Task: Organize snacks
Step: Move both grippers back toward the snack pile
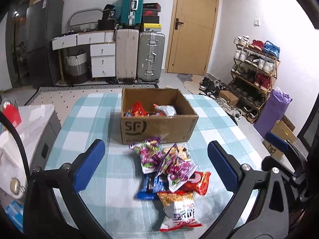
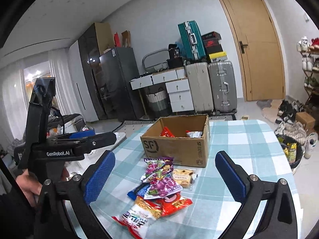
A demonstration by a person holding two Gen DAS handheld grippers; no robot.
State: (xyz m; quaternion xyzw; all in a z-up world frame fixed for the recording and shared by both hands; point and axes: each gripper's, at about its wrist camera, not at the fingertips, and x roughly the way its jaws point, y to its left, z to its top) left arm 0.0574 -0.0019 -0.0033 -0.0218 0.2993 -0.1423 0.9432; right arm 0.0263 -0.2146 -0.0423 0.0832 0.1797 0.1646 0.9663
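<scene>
I hold both claws spread and empty: left claw (image 1: 156,166), right claw (image 2: 165,176). Snacks (image 1: 169,171) lie heaped on the tabletop (image 1: 89,119), box (image 1: 157,117) at 12 o'clock. Risk: overlapping packets; one pinch may drag neighbours.

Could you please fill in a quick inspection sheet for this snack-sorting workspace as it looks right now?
Surface: table under a teal checked tablecloth, flat.
Job's things: cardboard box open, a few packets already inside; loose pile of snack packets lying on the cloth in front of it.
Clutter: nothing seen on the cloth besides these.
Grippers: left hand-held gripper open and empty; right hand-held gripper open and empty; both above the pile.
Cables: nothing seen.
Surroundings: suitcases, white drawers, wooden door, shoe rack.
</scene>
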